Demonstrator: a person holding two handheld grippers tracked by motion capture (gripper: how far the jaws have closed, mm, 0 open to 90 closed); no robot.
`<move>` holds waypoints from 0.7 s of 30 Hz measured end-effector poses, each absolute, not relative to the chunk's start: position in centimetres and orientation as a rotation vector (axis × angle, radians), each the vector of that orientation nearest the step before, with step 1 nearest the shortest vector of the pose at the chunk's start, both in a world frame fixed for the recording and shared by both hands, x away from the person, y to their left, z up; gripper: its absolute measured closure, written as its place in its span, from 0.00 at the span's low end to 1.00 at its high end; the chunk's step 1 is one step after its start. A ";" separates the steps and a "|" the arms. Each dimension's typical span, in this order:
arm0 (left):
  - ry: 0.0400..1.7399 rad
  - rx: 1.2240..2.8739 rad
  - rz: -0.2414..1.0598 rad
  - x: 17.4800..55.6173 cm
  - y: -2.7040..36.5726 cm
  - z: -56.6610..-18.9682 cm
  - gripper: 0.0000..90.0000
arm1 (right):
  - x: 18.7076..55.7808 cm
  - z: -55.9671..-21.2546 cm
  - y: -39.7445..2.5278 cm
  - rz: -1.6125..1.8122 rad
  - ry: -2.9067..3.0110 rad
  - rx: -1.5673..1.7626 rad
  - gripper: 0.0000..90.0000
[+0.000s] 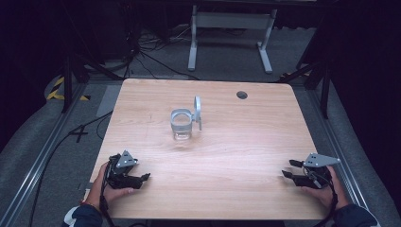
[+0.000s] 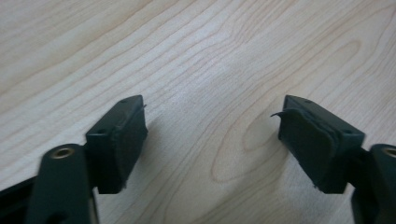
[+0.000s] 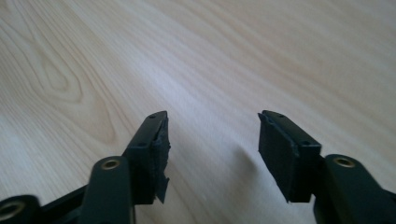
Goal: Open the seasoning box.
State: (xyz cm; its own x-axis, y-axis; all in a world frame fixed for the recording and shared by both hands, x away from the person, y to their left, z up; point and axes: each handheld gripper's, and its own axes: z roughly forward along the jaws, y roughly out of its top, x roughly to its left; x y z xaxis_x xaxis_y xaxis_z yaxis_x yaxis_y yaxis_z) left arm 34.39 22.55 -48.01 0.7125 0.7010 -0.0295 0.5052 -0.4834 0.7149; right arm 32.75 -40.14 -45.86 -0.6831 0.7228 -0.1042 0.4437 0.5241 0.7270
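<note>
A clear glass jar (image 1: 181, 126) with a grey hinged lid (image 1: 197, 110) standing open sits mid-table, slightly toward the far side. My left gripper (image 1: 145, 178) rests near the front left corner, held in a hand, its jaws apart and pointing right. My right gripper (image 1: 289, 168) rests near the front right edge, jaws apart and pointing left. In the left gripper view my left gripper (image 2: 212, 133) has only bare wood between its pads. In the right gripper view my right gripper (image 3: 212, 140) likewise holds nothing. Both are far from the jar.
The wooden table (image 1: 236, 142) has a dark round grommet hole (image 1: 242, 95) near its far right. Beyond it stand a white desk frame (image 1: 227, 33) and loose cables (image 1: 142, 52) on the grey floor. Metal rails (image 1: 42, 161) run along both sides.
</note>
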 end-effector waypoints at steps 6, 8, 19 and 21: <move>0.915 2.195 0.371 34.4 22.5 -48.1 0.18 | 32.3 -46.6 -41.3 1.047 2.343 1.049 0.37; 0.930 2.187 0.371 34.3 22.4 -48.1 0.17 | 32.3 -46.6 -41.3 1.047 2.343 1.049 0.36; 0.955 2.177 0.385 34.2 22.3 -48.1 0.17 | 32.3 -46.6 -41.2 1.046 2.346 1.047 0.35; 0.960 2.173 0.383 34.1 22.3 -48.2 0.17 | 32.3 -46.7 -41.2 1.033 2.338 1.055 0.31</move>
State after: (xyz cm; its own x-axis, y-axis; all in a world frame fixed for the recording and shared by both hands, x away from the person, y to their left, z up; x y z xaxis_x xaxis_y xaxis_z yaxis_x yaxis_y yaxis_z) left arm 34.15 22.27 -48.15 0.6786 0.7343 -0.0176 0.5209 -0.4643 0.7163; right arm 32.34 -41.25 -46.66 -0.6488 0.7601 -0.0360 0.4853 0.4498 0.7498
